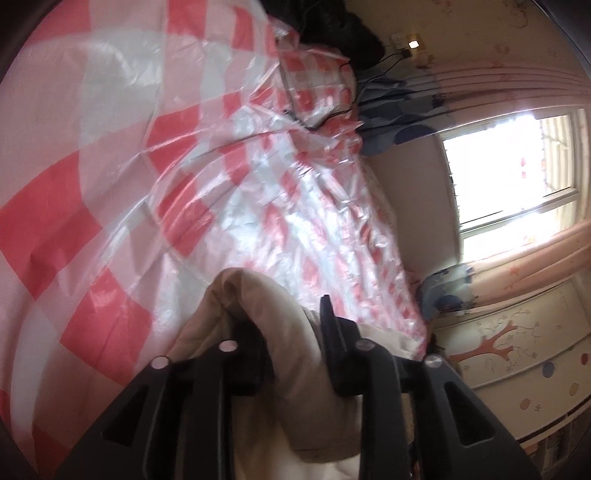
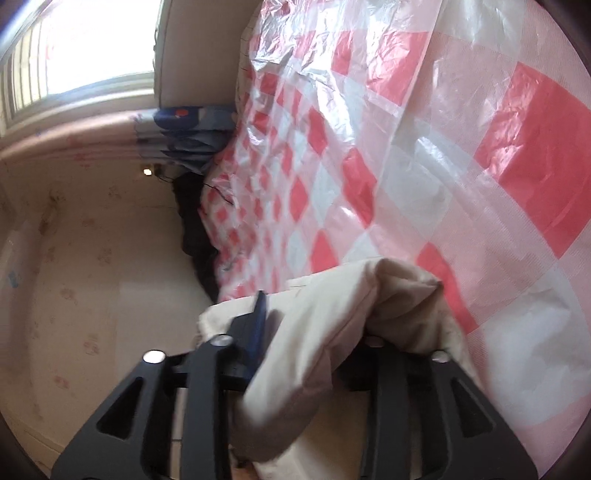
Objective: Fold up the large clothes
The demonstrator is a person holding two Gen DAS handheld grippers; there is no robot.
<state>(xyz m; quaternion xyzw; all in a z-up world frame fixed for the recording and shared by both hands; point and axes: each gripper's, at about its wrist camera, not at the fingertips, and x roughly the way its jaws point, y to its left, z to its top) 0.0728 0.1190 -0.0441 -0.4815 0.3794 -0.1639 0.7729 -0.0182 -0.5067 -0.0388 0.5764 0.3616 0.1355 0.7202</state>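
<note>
Draping over both tools, a cream padded fabric garment hides the left hand-held gripper partly: one finger shows, the other is buried under the cloth. Its jaws stand narrowly apart with a fold between them, not visibly pinched. The right hand-held gripper stands wider; cloth covers its right finger. Beyond lies a red-and-white checked plastic sheet over the bed. A dark heap at the far edge is indistinct.
</note>
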